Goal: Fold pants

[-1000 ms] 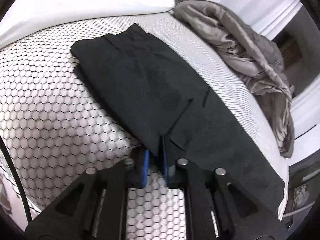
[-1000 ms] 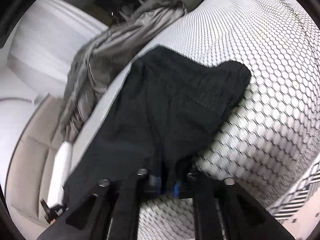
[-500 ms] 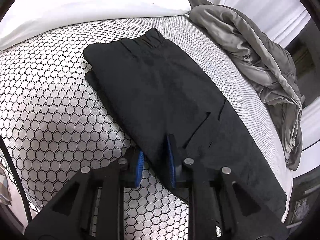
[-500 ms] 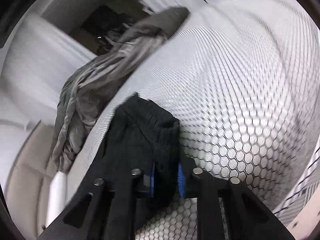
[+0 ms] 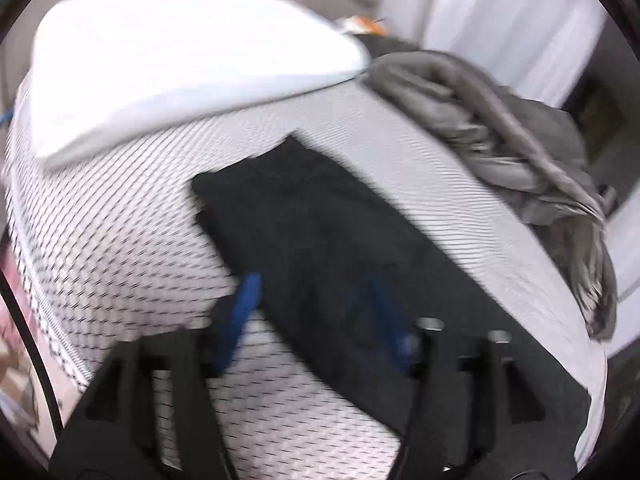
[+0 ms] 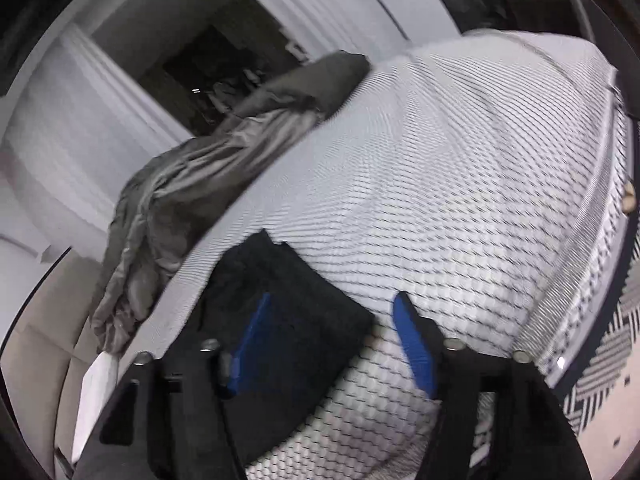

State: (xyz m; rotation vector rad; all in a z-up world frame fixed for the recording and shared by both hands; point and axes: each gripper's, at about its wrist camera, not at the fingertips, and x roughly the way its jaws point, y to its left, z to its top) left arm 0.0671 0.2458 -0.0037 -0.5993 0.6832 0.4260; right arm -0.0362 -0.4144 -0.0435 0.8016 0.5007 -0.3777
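The black pants (image 5: 328,240) lie as a long folded strip on the hexagon-patterned bed cover (image 5: 120,240). My left gripper (image 5: 316,300) hangs just above their near edge, its jaws opening, blue pads apart and pressing on nothing. In the right wrist view the folded end of the pants (image 6: 288,300) lies flat on the bed cover (image 6: 460,200). My right gripper (image 6: 336,320) is above that corner with its jaws opening; the cloth lies under them, not pinched. Both views are motion-blurred.
A white pillow (image 5: 180,64) lies at the head of the bed. A crumpled grey blanket (image 5: 520,140) runs along the far edge, also the grey blanket (image 6: 200,176) in the right view. White curtains (image 6: 80,128) hang behind. A zigzag rug (image 6: 600,380) shows past the bed edge.
Both grippers were shut on the pants' edge; both have now spread their pads and let go. Both have lifted and drawn back, and the pants lie flat on the bed.
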